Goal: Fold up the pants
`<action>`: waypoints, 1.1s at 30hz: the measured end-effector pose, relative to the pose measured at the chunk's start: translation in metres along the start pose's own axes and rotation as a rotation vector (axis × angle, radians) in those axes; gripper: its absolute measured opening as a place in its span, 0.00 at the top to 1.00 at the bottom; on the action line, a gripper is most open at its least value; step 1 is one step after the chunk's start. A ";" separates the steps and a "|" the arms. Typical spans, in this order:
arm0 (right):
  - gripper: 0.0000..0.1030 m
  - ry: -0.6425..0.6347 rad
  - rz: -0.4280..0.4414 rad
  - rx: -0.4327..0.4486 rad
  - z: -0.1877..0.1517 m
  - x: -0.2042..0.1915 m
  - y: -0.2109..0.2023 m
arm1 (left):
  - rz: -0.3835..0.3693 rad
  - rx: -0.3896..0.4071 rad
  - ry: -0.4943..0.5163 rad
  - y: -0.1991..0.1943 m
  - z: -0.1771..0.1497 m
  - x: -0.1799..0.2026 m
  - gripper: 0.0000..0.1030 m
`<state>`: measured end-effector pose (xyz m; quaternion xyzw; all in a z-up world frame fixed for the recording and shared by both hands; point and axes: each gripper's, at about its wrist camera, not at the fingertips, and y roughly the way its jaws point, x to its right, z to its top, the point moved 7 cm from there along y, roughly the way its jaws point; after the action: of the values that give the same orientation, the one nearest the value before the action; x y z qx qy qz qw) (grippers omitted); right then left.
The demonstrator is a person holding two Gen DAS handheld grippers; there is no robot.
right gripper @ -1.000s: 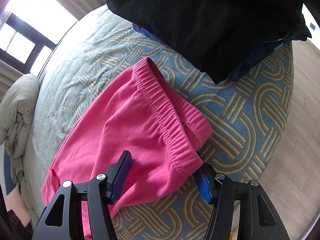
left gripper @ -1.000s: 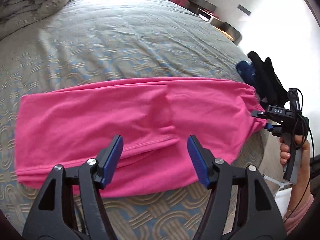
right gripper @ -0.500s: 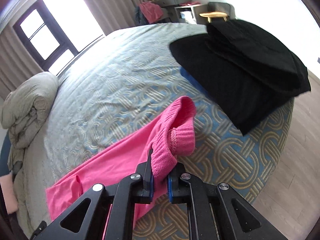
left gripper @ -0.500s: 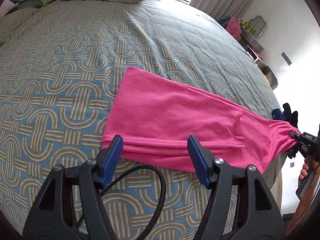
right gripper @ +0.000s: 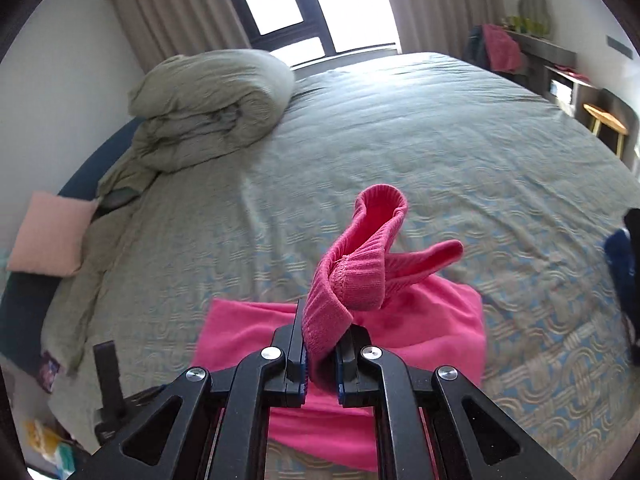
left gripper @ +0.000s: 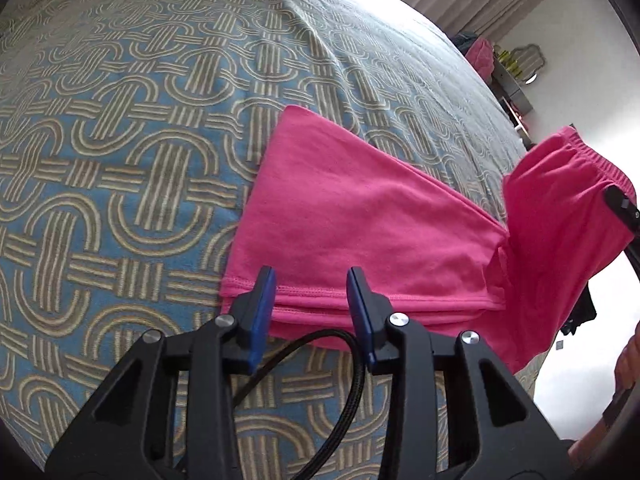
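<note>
Right wrist view showed that the ribbed waistband [right gripper: 360,264] of the pink pants [left gripper: 360,216] had been lifted from the bed [left gripper: 120,140] by the clenched right gripper [right gripper: 322,364], while the left gripper [left gripper: 312,304] was kept released at the hems, so the fold was judged begun.

a wide bed [right gripper: 420,132] fills the room, its cover [left gripper: 120,140] woven in blue with tan interlocking loops. a rumpled grey duvet [right gripper: 208,108] lies heaped near the head, a pale pink cushion [right gripper: 52,236] beside it. daylight pours through a dark-framed window [right gripper: 304,4] flanked by beige curtains [right gripper: 176,16]. shelving [right gripper: 560,68] and a wooden stool [right gripper: 604,120] stand along the white wall.
</note>
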<state>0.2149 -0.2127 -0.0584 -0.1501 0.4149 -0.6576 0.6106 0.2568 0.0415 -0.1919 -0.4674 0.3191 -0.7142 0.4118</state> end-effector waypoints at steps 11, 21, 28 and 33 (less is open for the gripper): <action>0.92 -0.185 0.240 -0.185 -0.039 -0.138 0.097 | -0.057 0.026 -0.051 -0.017 -0.001 -0.024 0.62; 0.68 -0.205 0.292 -0.419 -0.083 -0.116 0.121 | -0.010 0.028 -0.041 -0.033 -0.015 -0.047 0.60; 0.46 0.028 0.184 -0.267 -0.060 0.013 0.063 | 0.009 0.075 -0.003 -0.058 -0.014 -0.032 0.60; 0.46 0.173 0.114 -0.354 -0.107 0.079 0.062 | 0.017 0.147 0.079 -0.074 0.002 0.001 0.60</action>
<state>0.1656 -0.2414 -0.1931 -0.1744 0.5828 -0.5493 0.5729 0.2373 0.0746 -0.1284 -0.4047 0.2859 -0.7500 0.4381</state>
